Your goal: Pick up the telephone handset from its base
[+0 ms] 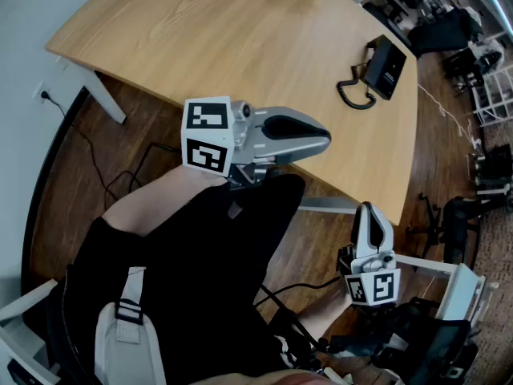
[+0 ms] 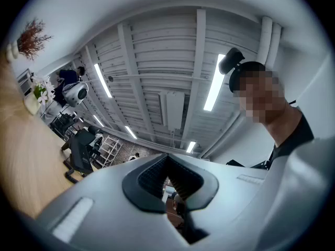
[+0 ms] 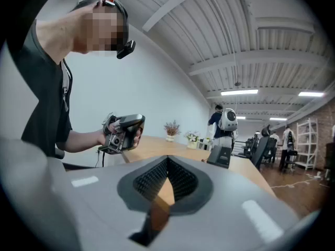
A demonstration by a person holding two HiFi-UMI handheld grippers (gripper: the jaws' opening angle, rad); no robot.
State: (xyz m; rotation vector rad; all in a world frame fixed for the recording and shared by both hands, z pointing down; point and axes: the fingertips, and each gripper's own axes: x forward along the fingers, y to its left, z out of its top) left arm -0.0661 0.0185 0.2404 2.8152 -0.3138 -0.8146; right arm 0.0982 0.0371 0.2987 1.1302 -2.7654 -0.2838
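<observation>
The light wooden worktop point(image 1: 240, 38) filled the upper part of the head view. The black telephone point(image 1: 386, 69) stood on the worktop near its far right edge. The handset point(image 1: 373, 61) appeared to lie on the telephone base, although the unit was too small for the seating to be confirmed. The left claw point(image 1: 325, 139) hung at the near edge of the worktop, well apart from the telephone. Its jaws were together, with nothing between them. The right claw point(image 1: 365, 211) was off the worktop, beyond its near right corner and over the wooden floor point(image 1: 449, 135). Its jaws were likewise together and empty. The coiled cord point(image 1: 354, 95) lay on the worktop, touching the near side of the telephone.
</observation>
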